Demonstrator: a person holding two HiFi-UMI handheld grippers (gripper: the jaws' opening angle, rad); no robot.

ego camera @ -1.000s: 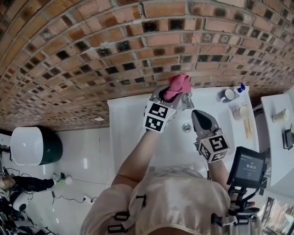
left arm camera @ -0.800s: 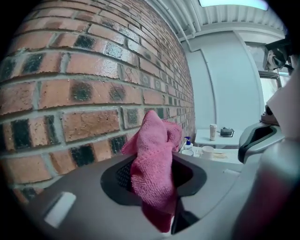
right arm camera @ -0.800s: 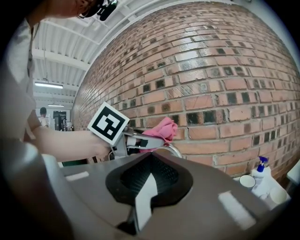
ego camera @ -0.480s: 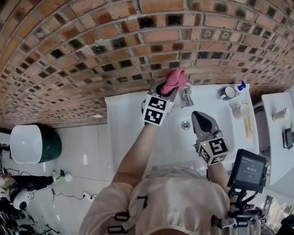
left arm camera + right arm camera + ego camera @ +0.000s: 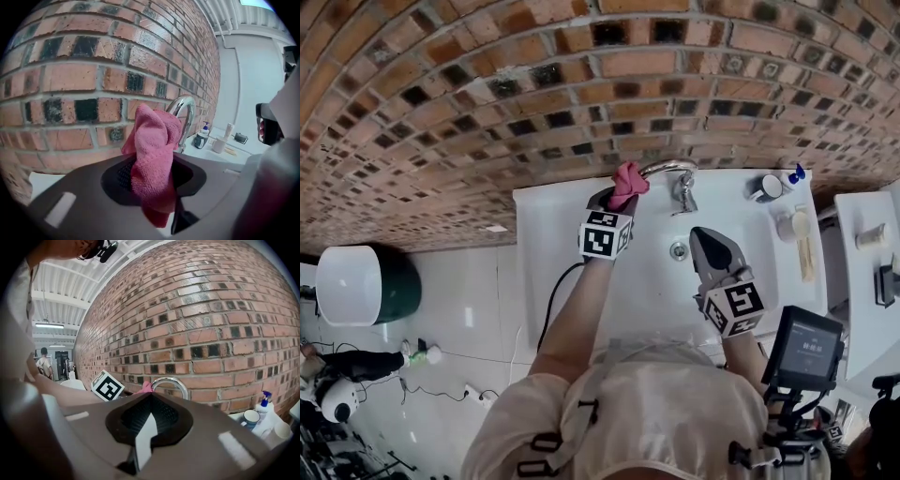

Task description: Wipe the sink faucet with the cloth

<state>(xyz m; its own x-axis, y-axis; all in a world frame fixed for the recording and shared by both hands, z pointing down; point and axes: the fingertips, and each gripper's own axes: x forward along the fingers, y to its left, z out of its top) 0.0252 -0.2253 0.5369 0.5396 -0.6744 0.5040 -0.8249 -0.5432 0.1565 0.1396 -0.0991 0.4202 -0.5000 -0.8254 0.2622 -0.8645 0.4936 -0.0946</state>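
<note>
Nearest the person, the right gripper (image 5: pixel 705 236) hangs over the white sink (image 5: pixel 553 244) at about 5 o'clock from the drain. Its jaws are together with nothing between them, and it seems to be standing by. Farther on, at about 10 o'clock from the drain, the left gripper (image 5: pixel 152 174) has its jaws clamped on the pink cloth (image 5: pixel 153 140), which stands up in a bunch from between them. The top of that bunch sits at the 9 o'clock end of the chrome faucet (image 5: pixel 668 169) arch, touching it or just beside it; which of the two the views do not settle. The faucet rises at the 12 o'clock edge of the sink surface, in front of the brick wall (image 5: pixel 487 94). The step in hand looks like the wiping itself, with the cloth at one end of the spout. The next move likely calls for pressing the cloth onto the metal and drawing it along the curve toward 3 o'clock and down to the base, keeping the grip firm so the cloth does not slip out.
</note>
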